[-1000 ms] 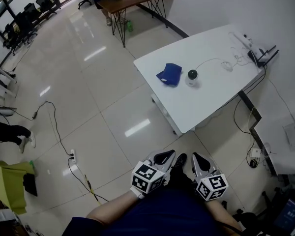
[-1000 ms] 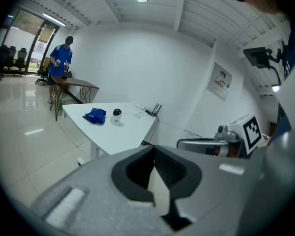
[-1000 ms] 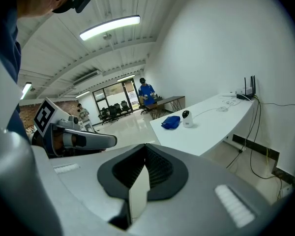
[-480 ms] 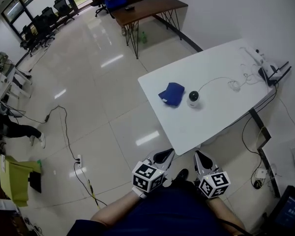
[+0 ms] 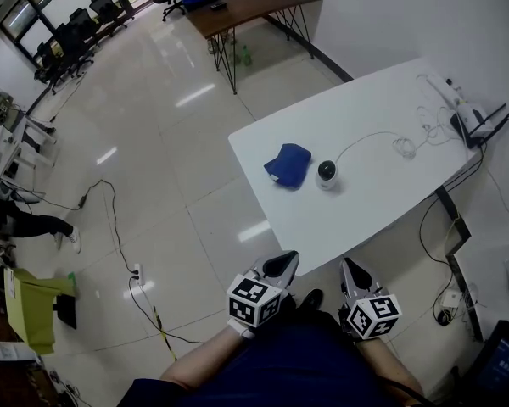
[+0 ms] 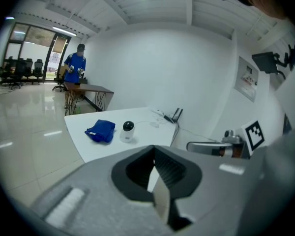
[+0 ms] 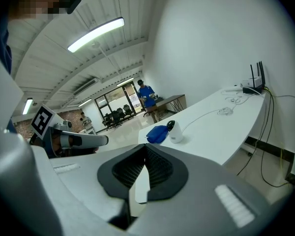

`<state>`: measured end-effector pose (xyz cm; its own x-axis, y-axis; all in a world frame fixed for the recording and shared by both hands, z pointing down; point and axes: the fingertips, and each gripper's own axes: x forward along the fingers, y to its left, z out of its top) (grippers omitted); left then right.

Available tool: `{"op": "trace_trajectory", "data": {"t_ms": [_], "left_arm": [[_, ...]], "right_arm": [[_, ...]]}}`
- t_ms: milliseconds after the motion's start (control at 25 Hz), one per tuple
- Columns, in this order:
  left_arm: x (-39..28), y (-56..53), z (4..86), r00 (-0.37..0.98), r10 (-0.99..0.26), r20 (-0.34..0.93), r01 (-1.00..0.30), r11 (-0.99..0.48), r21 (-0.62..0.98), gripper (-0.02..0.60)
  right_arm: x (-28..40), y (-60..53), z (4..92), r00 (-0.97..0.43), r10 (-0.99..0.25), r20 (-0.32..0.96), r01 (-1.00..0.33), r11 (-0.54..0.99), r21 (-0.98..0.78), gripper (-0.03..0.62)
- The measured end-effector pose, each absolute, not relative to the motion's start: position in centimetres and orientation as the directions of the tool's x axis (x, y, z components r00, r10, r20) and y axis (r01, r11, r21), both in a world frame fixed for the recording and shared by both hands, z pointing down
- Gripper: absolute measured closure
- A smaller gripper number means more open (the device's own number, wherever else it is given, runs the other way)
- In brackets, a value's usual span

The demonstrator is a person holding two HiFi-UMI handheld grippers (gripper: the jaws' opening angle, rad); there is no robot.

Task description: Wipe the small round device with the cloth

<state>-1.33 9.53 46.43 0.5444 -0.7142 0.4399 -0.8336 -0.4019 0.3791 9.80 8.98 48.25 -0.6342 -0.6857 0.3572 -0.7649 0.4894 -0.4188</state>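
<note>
A small round white device (image 5: 327, 175) with a dark dome stands on the white table (image 5: 382, 193); it also shows as the device (image 6: 128, 131) and the device (image 7: 175, 132). A crumpled blue cloth (image 5: 288, 164) lies just left of it, the same cloth (image 6: 101, 131) and cloth (image 7: 157, 133) in the gripper views. My left gripper (image 5: 279, 267) and right gripper (image 5: 356, 276) hang close to my body, short of the table's near edge. Both are shut and hold nothing.
A white cable (image 5: 369, 141) runs from the device to a router (image 5: 475, 124) at the table's far right. A dark wooden desk (image 5: 250, 3) stands beyond, with a person in blue (image 6: 76, 73) at it. A black cord (image 5: 110, 227) snakes over the glossy floor.
The head view has shifted, so the table now sits closer and lower in frame. Both grippers stay shut near my body, the right one slightly lower.
</note>
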Motion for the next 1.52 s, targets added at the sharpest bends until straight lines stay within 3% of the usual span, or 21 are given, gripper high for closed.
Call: {"op": "trace_trajectory", "data": {"t_ms": [240, 480, 560, 880, 1120, 1240, 1320, 1440, 1520], "left_arm": [[-2.9, 5.8, 47.6, 0.561, -0.695, 0.450, -0.824, -0.416, 0.385, 0.580], [-7.3, -2.0, 50.9, 0.537, -0.694, 0.480, -0.842, -0.471, 0.263, 0.577], [-8.8, -4.6, 52.3, 0.528, -0.678, 0.511, -0.845, -0.481, 0.234, 0.510], [-10.5, -13.0, 56.5, 0.484, -0.630, 0.608, -0.855, -0.487, 0.176, 0.374], [-9.8, -17.7, 61.3, 0.389, -0.613, 0.687, -0.886, -0.453, 0.098, 0.355], [-9.8, -19.1, 63.7, 0.344, -0.576, 0.742, -0.910, -0.399, 0.113, 0.244], [-10.0, -19.5, 65.3, 0.301, -0.543, 0.784, -0.925, -0.365, 0.103, 0.207], [-9.7, -19.9, 67.3, 0.287, -0.497, 0.819, -0.926, -0.364, 0.104, 0.207], [-9.2, -19.5, 67.8, 0.315, -0.462, 0.829, -0.921, -0.359, 0.150, 0.240]], "right_arm": [[9.6, 6.3, 49.1, -0.583, -0.713, 0.390, -0.803, 0.433, -0.409, 0.589], [8.7, 2.1, 48.9, -0.520, -0.748, 0.412, -0.844, 0.376, -0.382, 0.589], [8.2, 0.8, 48.8, -0.500, -0.758, 0.418, -0.856, 0.357, -0.375, 0.589], [8.3, -3.5, 48.4, -0.413, -0.798, 0.438, -0.898, 0.277, -0.342, 0.589], [8.9, -6.3, 49.6, -0.422, -0.784, 0.456, -0.902, 0.313, -0.296, 0.589], [9.1, -8.0, 49.8, -0.439, -0.774, 0.456, -0.897, 0.344, -0.279, 0.589], [9.5, -8.5, 50.2, -0.443, -0.772, 0.455, -0.894, 0.345, -0.285, 0.589], [10.2, -8.7, 51.2, -0.446, -0.768, 0.459, -0.890, 0.328, -0.316, 0.589], [10.5, -8.5, 52.2, -0.450, -0.759, 0.470, -0.887, 0.319, -0.333, 0.589]]}}
